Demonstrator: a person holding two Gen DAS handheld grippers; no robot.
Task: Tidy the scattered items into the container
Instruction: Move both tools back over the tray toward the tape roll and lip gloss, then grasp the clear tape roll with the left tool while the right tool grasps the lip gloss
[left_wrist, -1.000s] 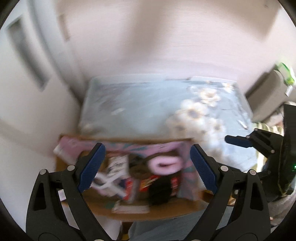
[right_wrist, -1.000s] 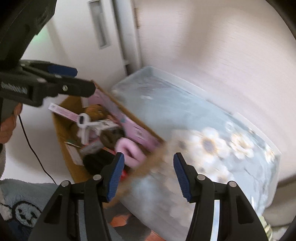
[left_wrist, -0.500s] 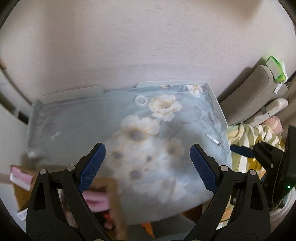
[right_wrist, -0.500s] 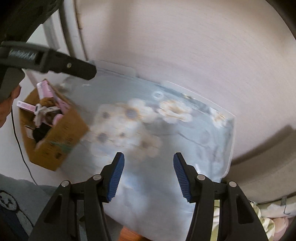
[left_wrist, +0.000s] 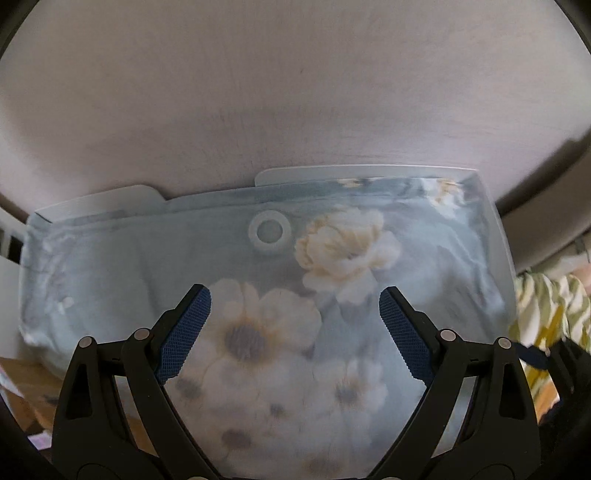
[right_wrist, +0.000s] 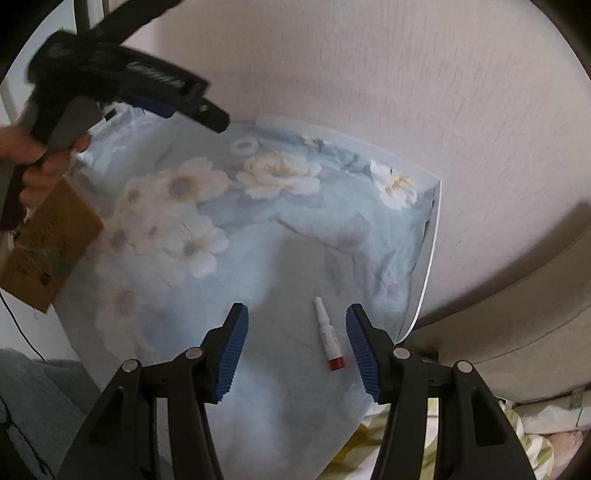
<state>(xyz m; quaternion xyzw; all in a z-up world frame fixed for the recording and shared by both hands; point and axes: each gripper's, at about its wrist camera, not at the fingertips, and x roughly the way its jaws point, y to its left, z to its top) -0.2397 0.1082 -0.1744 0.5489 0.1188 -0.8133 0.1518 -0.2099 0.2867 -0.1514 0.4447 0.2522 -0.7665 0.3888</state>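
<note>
A small white tube (right_wrist: 328, 339) with a red cap lies on the blue flowery cloth (right_wrist: 258, 229), low in the right wrist view. The right tool (right_wrist: 295, 345) hangs over it, spread apart and empty. The left tool (left_wrist: 294, 325) is wide open, holding nothing. The brown box (right_wrist: 44, 251) sits at the left edge, well apart from the tube.

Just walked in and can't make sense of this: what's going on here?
A person is tidying with tongs in each hand. The right tongs hover open over a small white tube with a red cap lying on the floral cloth. The left tongs are open and empty. The cardboard box sits at the cloth's left edge.
</note>
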